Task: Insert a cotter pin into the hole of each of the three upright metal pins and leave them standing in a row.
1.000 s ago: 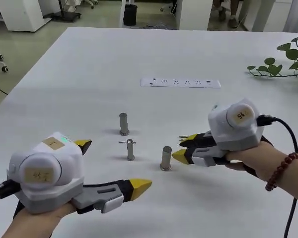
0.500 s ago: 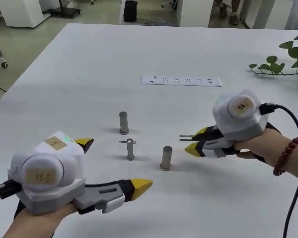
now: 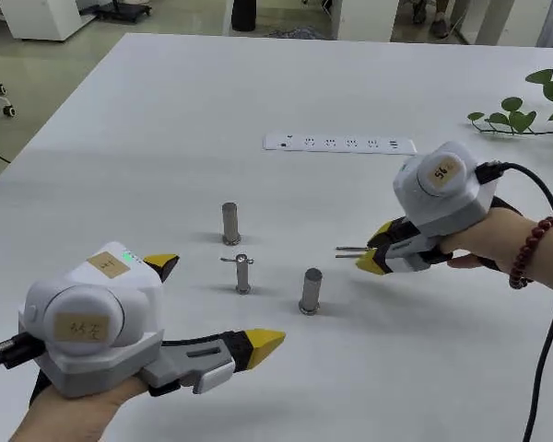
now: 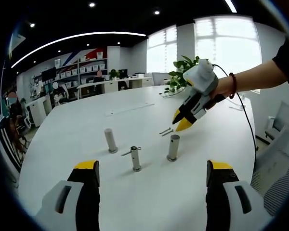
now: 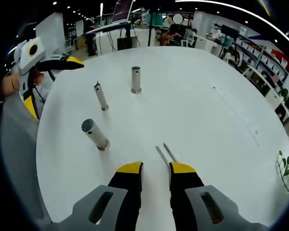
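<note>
White table (image 3: pixel 258 101); left tongs (image 3: pixel 214 301) wide, right tongs (image 3: pixel 373 250) tight on cotter pin (image 5: pixel 162 157), two-legged in right gripper view.

Table (image 3: pixel 166 120) white; 3 metal pins (image 3: pixel 311 291) grey; cotter pin (image 3: pixel 350 250) silver; L gripper (image 3: pixel 214 301), R gripper (image 3: pixel 373 249) white-grey, yel. tips.
</note>
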### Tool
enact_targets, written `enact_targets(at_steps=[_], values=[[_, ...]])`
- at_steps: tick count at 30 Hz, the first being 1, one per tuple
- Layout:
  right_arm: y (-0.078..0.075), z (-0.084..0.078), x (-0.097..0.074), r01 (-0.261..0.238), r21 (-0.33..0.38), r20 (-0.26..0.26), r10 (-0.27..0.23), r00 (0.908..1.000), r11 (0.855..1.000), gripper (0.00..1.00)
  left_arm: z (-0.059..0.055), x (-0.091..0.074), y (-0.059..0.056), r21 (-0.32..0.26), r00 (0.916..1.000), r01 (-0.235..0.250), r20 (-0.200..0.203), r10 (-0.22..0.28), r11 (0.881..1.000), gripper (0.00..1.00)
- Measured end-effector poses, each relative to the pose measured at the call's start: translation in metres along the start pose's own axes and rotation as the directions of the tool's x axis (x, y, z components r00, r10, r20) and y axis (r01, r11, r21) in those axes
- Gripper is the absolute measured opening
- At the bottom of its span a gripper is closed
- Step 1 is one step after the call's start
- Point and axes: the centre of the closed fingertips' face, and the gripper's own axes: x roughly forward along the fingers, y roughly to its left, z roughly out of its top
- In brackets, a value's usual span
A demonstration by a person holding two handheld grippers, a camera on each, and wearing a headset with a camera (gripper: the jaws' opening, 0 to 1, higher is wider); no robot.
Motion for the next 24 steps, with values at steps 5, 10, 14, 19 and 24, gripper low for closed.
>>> enact_targets(at_steps=[5,10,14,19,24], values=[[-0.007,-0.003,0.006,-0.012,-0.01,-0.027,0.011,0.9996,1.0,0.15,0.0,0.001,-0.001,-0.003,1.0,0.005,0.002,-0.005,1.0,0.92],[-0.01,-0.01,0.015,-0.027,-0.003,-0.057,0.026,0.998,1.0,0.14,-0.004,0.0,0.0,-0.003,1.0,0.0,-0.003,0.0,1.0,0.92],[-0.01,-0.015,0.021,-0.038,-0.023,-0.085,0.036,0.9957,0.999,0.13,-0.005,0.0,0.001,-0.01,1.0,-0.002,-0.005,0.002,1.0,0.91],[-0.011,-0.016,0.024,-0.046,-0.017,-0.094,0.044,0.9946,0.999,0.11,-0.007,0.0,0.001,-0.013,1.0,-0.002,-0.01,0.002,1.0,0.91],[-0.013,-0.018,0.024,-0.055,-0.004,-0.102,0.054,0.9933,0.999,0.1,-0.01,0.0,0.001,-0.011,0.9998,-0.003,-0.02,0.003,1.0,0.91]])
